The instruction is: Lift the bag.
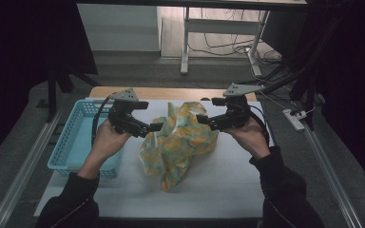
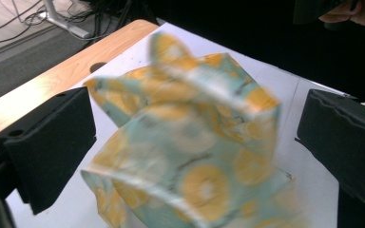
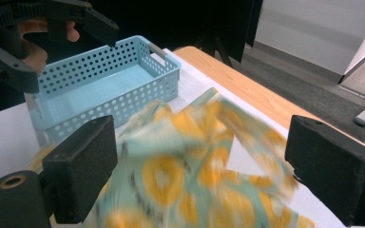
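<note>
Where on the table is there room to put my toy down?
The white table is bare in front of the crumpled cloth and to its right. The blue basket is empty too. The middle is crowded: both tongs flank the cloth.

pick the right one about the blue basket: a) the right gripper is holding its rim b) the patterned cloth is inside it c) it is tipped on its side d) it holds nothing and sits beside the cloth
d: the blue basket shows a bare floor in the right gripper view, and the patterned cloth lies crumpled on the white table next to it.
</note>
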### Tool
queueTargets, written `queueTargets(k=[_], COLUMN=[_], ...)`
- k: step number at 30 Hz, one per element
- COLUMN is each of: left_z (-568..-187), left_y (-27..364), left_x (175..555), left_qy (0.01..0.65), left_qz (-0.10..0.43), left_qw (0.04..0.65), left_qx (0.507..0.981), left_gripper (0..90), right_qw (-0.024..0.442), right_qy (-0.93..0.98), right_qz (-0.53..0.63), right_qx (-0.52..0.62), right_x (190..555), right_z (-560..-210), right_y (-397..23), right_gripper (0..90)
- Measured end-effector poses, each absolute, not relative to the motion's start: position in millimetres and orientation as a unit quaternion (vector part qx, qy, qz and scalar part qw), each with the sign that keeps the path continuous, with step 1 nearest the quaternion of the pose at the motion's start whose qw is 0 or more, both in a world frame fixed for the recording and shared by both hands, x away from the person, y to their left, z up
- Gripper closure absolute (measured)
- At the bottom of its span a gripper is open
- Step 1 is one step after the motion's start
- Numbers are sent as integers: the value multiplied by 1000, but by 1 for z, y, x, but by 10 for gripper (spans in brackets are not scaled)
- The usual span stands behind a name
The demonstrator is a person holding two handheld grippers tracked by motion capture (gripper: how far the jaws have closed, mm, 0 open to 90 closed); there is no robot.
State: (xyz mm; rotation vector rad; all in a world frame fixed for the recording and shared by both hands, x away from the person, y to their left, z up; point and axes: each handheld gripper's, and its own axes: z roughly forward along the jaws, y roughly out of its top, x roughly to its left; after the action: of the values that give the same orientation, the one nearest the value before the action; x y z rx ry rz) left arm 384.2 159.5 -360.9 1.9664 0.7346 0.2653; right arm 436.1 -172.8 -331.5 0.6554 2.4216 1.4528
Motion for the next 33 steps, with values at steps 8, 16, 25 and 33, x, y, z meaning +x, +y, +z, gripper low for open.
queueTargets(k=[8, 16, 25, 33], left_z=[-377, -398, -419, -443], left_y=[168, 175, 179, 191], left_x=[370, 357, 337, 315], left_qy=[313, 330, 342, 360], left_qz=[107, 104, 112, 119], left_qw=[488, 485, 472, 469], left_qx=[808, 803, 805, 798], left_gripper=[0, 0, 0, 0], right_qw=[121, 118, 112, 114], right_qy=[832, 835, 835, 837], right_qz=[493, 491, 490, 484], right_qx=[224, 219, 223, 230], right_x=[427, 415, 401, 385], right_z=[-349, -365, -386, -403], right_y=[-179, -183, -191, -203], right_gripper=[88, 68, 37, 30])
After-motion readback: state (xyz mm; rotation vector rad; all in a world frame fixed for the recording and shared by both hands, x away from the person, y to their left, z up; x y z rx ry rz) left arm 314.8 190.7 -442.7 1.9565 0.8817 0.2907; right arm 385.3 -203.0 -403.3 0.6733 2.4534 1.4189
